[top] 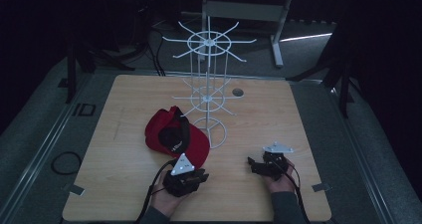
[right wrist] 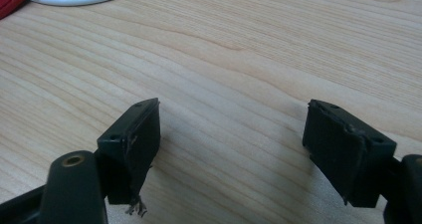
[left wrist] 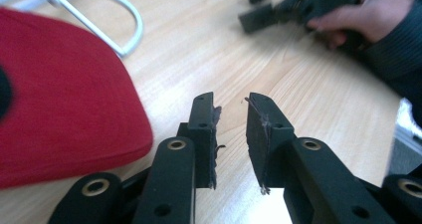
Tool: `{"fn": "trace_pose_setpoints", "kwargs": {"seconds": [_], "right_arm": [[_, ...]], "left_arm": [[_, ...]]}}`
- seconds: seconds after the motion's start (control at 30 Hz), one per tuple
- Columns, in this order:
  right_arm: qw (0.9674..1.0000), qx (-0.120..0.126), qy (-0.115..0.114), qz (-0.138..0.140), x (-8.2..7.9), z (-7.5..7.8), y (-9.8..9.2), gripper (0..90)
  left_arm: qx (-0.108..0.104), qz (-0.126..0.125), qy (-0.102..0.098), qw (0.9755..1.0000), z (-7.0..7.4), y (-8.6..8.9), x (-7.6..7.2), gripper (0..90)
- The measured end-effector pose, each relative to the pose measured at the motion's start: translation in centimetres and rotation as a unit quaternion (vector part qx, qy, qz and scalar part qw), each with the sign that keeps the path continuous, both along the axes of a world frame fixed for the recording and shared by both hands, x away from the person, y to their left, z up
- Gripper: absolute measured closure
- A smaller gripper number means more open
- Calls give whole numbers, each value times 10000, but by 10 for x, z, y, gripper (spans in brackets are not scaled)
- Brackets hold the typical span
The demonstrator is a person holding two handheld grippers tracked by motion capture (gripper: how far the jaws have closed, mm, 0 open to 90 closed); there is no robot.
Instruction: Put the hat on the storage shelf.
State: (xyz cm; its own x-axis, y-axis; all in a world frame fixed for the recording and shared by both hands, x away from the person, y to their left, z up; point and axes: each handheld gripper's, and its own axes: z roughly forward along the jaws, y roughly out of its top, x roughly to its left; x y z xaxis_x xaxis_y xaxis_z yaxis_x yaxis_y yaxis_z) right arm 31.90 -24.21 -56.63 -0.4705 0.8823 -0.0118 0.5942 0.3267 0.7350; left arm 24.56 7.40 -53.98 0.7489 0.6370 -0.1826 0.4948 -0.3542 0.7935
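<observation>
Now my left gripper, jaws narrowed around nothing, sits at the red cap's five o'clock for a brim grab; right gripper rests wide open on the counter.

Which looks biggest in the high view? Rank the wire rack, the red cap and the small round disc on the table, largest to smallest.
1. Wire rack: largest, though it stands tall toward the camera, which may inflate it.
2. Red cap.
3. Small round disc: plainly smallest.
</observation>
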Motion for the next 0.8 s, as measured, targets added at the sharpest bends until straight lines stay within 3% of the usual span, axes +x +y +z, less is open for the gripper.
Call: {"fn": "trace_pose_setpoints", "kwargs": {"seconds": [0.17, 0.33, 0.67, 0.7, 0.8], "right_arm": [[10000, 1, -2, -1, 0, 0, 0, 227], [10000, 1, 0, 1, 0, 0, 0, 227], [10000, 0, 0, 2, 0, 0, 0, 227], [10000, 1, 2, 0, 0, 0, 0, 227], [10000, 6, 3, -2, 0, 0, 0, 227]], "left_arm": [[369, 164, 66, 9992, -11, -3, 9, 880], [563, 437, 97, 9974, -13, 8, 9, 892], [398, 948, 234, 9944, -13, 36, 7, 880], [357, 1150, 293, 9923, -13, 47, 7, 880], [303, 1448, 344, 9884, -10, 63, 8, 875]]}}
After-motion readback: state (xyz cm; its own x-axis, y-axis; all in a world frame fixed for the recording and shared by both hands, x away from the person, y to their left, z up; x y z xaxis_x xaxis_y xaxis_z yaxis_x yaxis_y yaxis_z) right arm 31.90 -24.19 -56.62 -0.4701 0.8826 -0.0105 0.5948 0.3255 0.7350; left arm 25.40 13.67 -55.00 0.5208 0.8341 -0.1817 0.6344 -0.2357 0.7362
